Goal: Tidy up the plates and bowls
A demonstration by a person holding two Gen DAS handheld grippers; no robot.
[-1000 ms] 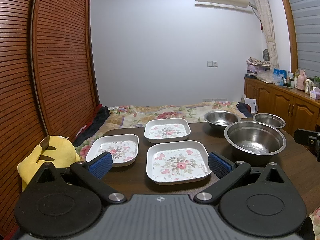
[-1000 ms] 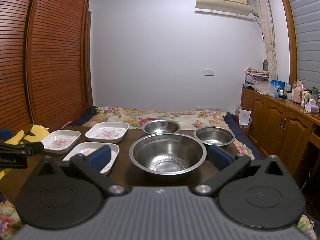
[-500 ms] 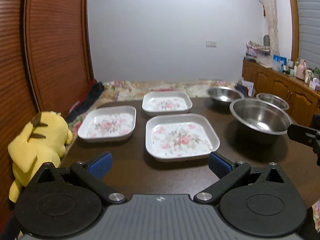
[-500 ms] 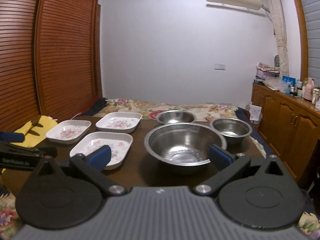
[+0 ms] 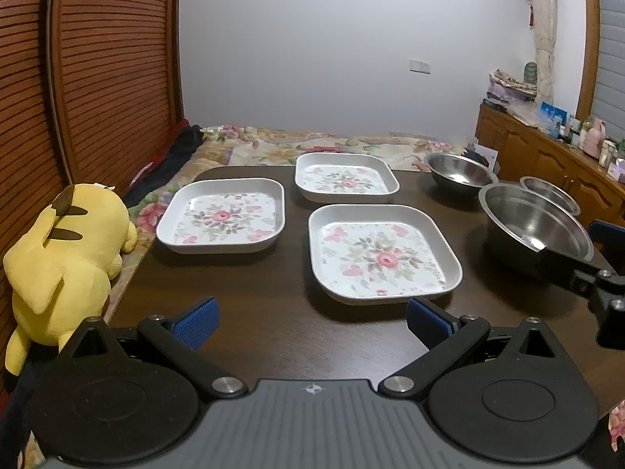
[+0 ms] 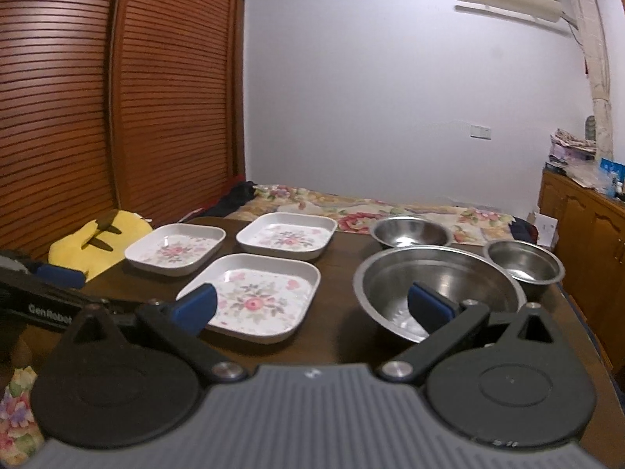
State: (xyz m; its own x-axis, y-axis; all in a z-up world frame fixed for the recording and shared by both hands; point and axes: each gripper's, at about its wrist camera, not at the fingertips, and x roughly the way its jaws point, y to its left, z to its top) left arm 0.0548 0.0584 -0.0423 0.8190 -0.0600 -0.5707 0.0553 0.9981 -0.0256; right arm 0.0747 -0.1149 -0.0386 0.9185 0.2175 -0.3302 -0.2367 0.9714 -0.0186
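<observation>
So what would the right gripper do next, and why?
Probably ease forward and close on the near rim of the large steel bowl. The right gripper is open, with one pad already over that rim, and the two smaller bowls are still un-nested.

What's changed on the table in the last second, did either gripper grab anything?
Nothing grabbed. The right gripper advanced; one finger now reaches over the big bowl's rim, jaws open. The left gripper rose and tipped down toward the near plate, also open. The three plates, three bowls and the plush stayed put on the table.
</observation>
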